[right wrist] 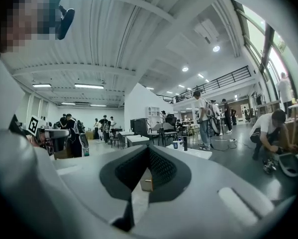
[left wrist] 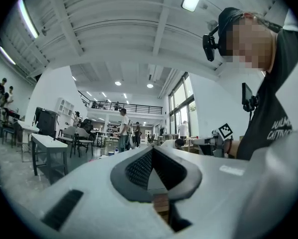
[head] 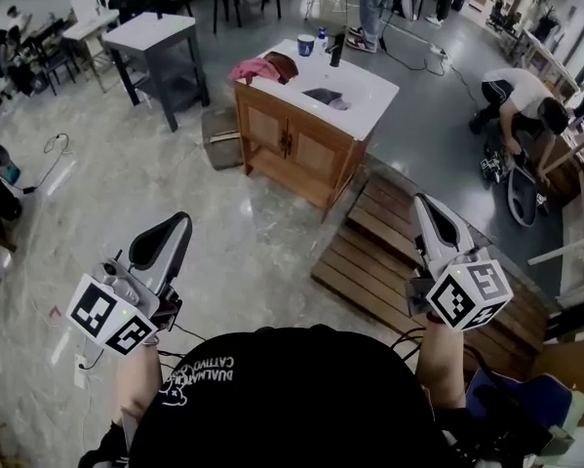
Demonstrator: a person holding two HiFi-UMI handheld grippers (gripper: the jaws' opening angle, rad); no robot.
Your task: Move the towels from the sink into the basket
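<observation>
Well back from the counter [head: 369, 91], carries left gripper [head: 177, 227] and right gripper [head: 424, 205] level, fingers [left wrist: 136, 169] pressed together on nothing for the approach, with towels [head: 262, 66] heaped at that counter's left end, beside the sink [head: 323, 96].

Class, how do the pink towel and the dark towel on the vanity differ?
The pink towel spreads wider; the dark towel is bunched smaller. The pink towel lies at the end of the countertop; the dark towel sits nearer the basin. Both lie crumpled, outside the basin.
</observation>
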